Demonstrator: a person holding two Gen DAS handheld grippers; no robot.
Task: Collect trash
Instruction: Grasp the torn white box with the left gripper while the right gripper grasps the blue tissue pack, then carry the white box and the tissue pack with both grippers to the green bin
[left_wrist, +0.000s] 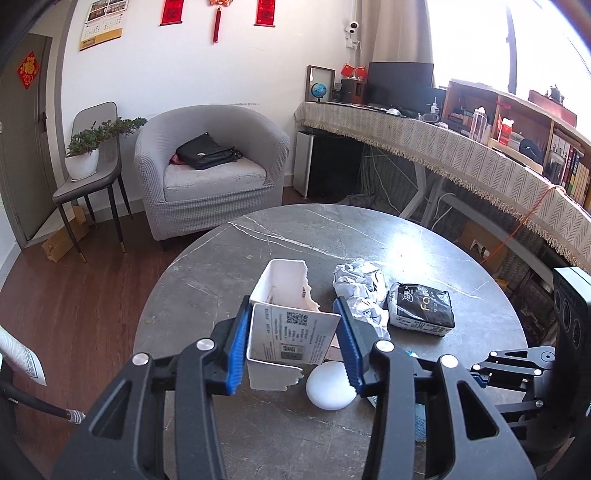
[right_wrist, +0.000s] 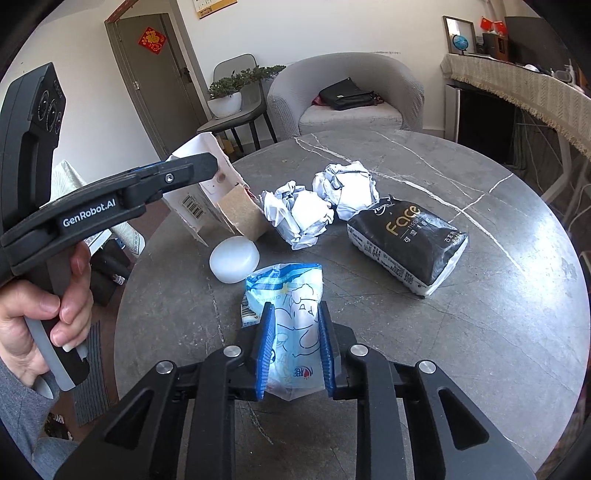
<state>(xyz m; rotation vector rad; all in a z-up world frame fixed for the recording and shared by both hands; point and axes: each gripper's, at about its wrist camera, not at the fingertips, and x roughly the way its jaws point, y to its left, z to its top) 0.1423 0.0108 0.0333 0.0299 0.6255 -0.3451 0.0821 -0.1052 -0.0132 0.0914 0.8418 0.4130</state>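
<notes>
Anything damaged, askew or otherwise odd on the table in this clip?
Yes. The white cardboard box held by the left gripper has ragged, torn edges and sits tilted off the marble table. Two crumpled paper balls lie beside it. The right gripper pinches a limp blue-and-white plastic wrapper.

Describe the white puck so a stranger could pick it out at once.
Start at the round grey table. Near its left edge, between the torn white box and the blue wrapper, lies the puck. It alone is smooth, round and plain white; the paper balls are crumpled.
</notes>
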